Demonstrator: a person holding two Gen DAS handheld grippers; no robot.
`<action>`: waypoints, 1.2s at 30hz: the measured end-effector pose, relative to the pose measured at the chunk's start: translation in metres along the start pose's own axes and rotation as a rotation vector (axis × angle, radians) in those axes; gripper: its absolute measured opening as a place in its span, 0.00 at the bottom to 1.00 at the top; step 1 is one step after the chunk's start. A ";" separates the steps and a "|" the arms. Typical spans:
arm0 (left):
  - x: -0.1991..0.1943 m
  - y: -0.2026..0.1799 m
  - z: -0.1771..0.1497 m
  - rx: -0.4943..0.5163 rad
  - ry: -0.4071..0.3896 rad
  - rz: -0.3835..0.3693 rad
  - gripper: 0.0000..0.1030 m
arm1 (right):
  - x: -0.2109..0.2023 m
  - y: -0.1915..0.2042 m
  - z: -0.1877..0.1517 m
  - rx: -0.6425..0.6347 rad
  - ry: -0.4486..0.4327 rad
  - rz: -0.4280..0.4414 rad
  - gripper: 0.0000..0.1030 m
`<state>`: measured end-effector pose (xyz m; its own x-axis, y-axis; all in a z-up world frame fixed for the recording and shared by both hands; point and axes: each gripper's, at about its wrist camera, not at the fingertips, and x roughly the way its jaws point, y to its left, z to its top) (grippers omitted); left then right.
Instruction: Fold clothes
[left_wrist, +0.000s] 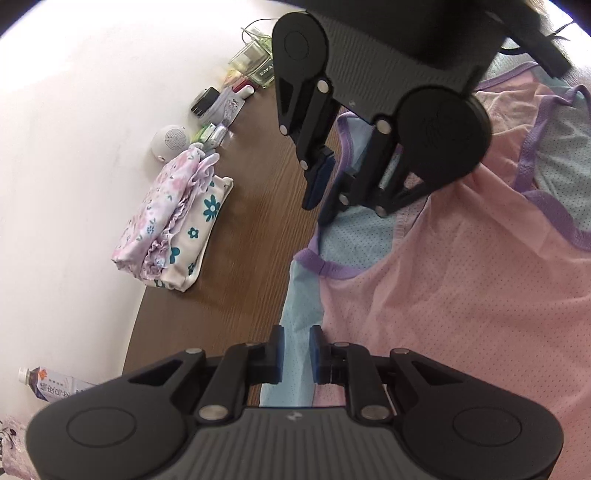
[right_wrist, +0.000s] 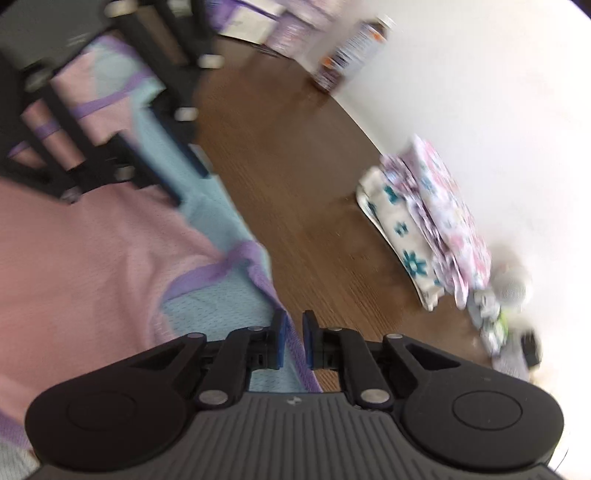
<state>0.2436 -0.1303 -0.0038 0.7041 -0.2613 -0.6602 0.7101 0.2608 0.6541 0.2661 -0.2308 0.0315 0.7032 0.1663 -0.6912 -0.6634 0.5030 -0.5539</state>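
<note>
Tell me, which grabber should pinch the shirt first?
Probably left: the left gripper has the shirt's blue edge between its open pads. The right gripper straddles the purple trim similarly, so it's close.

Bare table lies open between the garment and folded clothes; small clutter crowds the wall edge.

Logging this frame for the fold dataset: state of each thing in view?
Left gripper: open, blue side panel between its fingers.
Right gripper: open, purple-trimmed edge between its fingers.
Pink top: spread on the table, not yet folded.
Floral clothes: folded, stacked by the wall.
Bottle: lying on its side.
</note>
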 end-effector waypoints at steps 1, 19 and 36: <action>0.000 0.000 -0.001 -0.003 0.000 0.000 0.14 | 0.000 -0.002 0.000 0.010 0.000 -0.005 0.09; -0.003 -0.002 -0.004 -0.034 -0.023 -0.002 0.14 | 0.011 -0.007 0.012 0.045 -0.067 0.014 0.11; -0.011 -0.002 -0.010 -0.057 -0.024 0.011 0.14 | -0.034 0.004 0.004 0.079 -0.097 0.117 0.14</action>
<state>0.2345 -0.1192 -0.0017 0.7121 -0.2803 -0.6437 0.7016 0.3158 0.6387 0.2408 -0.2311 0.0544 0.6466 0.3066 -0.6985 -0.7225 0.5400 -0.4318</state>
